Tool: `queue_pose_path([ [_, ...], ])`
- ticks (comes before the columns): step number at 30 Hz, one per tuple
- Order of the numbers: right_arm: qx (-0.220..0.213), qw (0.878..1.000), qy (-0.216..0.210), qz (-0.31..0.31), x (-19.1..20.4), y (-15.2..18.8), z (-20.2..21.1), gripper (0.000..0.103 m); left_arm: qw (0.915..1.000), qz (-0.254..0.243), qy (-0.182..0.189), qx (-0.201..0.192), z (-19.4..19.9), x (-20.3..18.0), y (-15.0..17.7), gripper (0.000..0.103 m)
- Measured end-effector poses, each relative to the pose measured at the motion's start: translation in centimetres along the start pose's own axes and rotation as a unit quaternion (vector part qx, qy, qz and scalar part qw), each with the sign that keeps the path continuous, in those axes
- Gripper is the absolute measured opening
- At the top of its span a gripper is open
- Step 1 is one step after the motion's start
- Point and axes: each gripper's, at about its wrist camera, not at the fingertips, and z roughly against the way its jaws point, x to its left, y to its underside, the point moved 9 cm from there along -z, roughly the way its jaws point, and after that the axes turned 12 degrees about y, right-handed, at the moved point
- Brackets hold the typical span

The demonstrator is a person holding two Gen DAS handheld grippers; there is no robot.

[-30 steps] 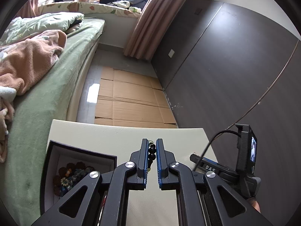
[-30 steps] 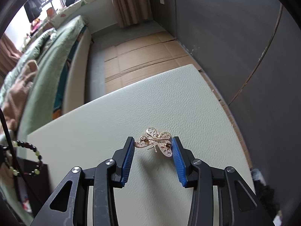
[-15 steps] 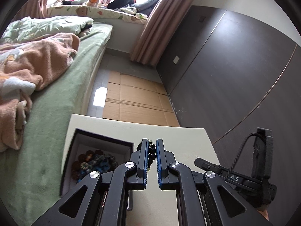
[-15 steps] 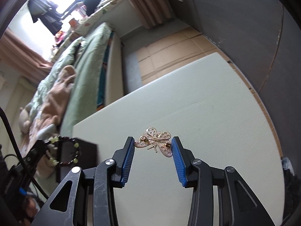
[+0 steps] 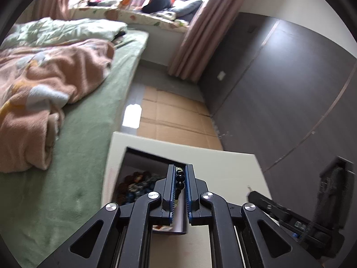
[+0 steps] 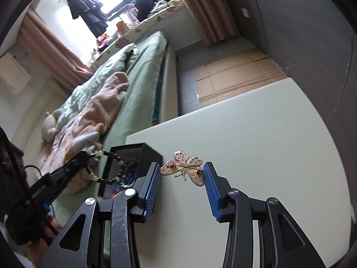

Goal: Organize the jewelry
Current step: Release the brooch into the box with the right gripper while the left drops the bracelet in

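Carrying jewelry toward an open dark jewelry box (image 6: 133, 154) at the bed-side edge of a pale counter (image 6: 256, 134), a person works two tools at once: the left hand-held gripper (image 5: 180, 178) is clamped on a beaded bracelet (image 6: 109, 165), which hangs in a loop over the box mouth, while the right hand-held gripper (image 6: 181, 178) is pinched on a gold butterfly brooch (image 6: 184, 167) held just above the counter, beside the box's near wall. The step in hand appears to be lowering the bracelet in; doing it well likely means centring the loop over the box's cavity, clear of the rim, and dropping low before the jaws part, so the beads settle on the pile of beads (image 5: 138, 183) already inside rather than catching the wall or spilling onto the counter. The brooch, gripped only by its wing edges, calls for a level, steady hold until the left tool clears. Against the frame a second ago, the box sits more directly under the left tool, the bracelet has travelled from beside the box to over it, and the brooch has moved close to the box.
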Motion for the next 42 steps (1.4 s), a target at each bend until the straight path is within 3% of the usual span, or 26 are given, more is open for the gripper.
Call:
queue_pose_path([
  [5, -0.008, 1.0, -0.02, 0.015, 2.0, 0.4, 0.3, 0.041, 0.9974, 0.065, 0.004, 0.03, -0.4, 2.9, 0.2, 0.009],
  [6, -0.009, 0.999, -0.025, 0.019, 2.5, 0.5, 0.3, 0.041, 0.9969, 0.073, -0.004, 0.031, -0.3, 3.5, 0.1, 0.015],
  [7, -0.011, 0.999, -0.028, 0.022, 3.0, 0.5, 0.3, 0.041, 0.9965, 0.077, -0.008, 0.031, -0.1, 3.9, 0.0, 0.023],
  [9, -0.013, 0.999, -0.032, 0.028, 3.7, 0.6, 0.2, 0.041, 0.9955, 0.093, -0.006, 0.018, 0.5, 4.7, -0.6, 0.062],
  [10, -0.016, 0.999, -0.034, 0.032, 4.2, 0.5, 0.2, 0.041, 0.995, 0.1, -0.005, 0.004, 1.0, 5.0, -0.7, 0.065],
  [12, -0.019, 0.998, -0.04, 0.035, 4.8, 0.4, 0.1, 0.041, 0.9943, 0.106, -0.006, -0.013, 1.7, 5.4, -1.4, 0.067],
  [27, 0.004, 0.994, -0.069, 0.084, 10.8, 1.8, -2.1, 0.042, 0.9921, 0.123, -0.004, -0.024, 3.2, 6.9, -2.7, 0.067],
  [29, 0.024, 0.993, -0.08, 0.089, 11.3, 2.5, -2.5, 0.048, 0.9924, 0.12, -0.007, -0.023, 3.3, 6.9, -2.5, 0.067],
  [31, 0.031, 0.993, -0.075, 0.083, 10.7, 2.9, -2.5, 0.063, 0.9934, 0.112, -0.011, -0.022, 3.5, 6.6, -2.3, 0.067],
  [32, 0.03, 0.994, -0.07, 0.079, 10.3, 2.9, -2.4, 0.064, 0.9941, 0.106, -0.011, -0.022, 3.6, 6.3, -2.1, 0.067],
  [34, 0.028, 0.996, -0.062, 0.064, 9.0, 2.8, -1.8, 0.064, 0.995, 0.096, -0.012, -0.021, 3.7, 5.8, -1.8, 0.067],
  [42, 0.008, 0.999, -0.045, 0.021, 4.9, 2.2, 1.3, 0.066, 0.9991, 0.038, -0.014, -0.01, 3.5, 2.3, 0.2, 0.084],
])
